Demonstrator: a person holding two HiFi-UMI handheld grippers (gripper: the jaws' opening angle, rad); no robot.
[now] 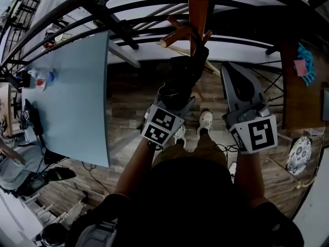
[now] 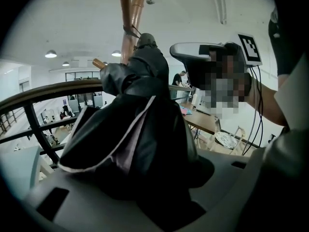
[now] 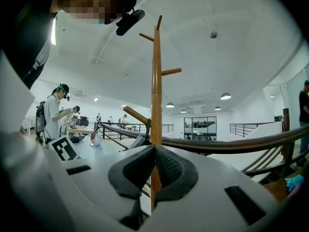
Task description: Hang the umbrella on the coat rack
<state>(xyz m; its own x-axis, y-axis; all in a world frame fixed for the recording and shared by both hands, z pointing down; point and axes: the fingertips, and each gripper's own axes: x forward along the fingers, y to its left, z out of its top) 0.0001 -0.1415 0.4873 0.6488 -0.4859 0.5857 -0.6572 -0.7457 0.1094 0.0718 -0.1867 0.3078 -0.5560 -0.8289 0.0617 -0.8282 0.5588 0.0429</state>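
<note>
Umbrella (image 2: pixel 140 129) one, coat rack (image 3: pixel 157 81) one

Straight ahead, just this side of the railing (image 1: pixel 103 12), the coat rack (image 1: pixel 198 9), with the umbrella (image 1: pixel 182 76) up against its pole by the pegs and between the jaws of the left gripper (image 1: pixel 177 99). To the right of those and apart from both, the right gripper (image 1: pixel 231 71), jaws together on nothing, the rack's pole beyond its tips. Left of the rack, a table (image 1: pixel 77 102) with a bottle (image 1: pixel 43 77) near its far end; beneath the grippers, the person's shoes (image 1: pixel 205 120) on the floor (image 1: pixel 128 107); far right, a second table (image 1: pixel 295 102), and a plate (image 1: pixel 299 156) nearer than it.
</note>
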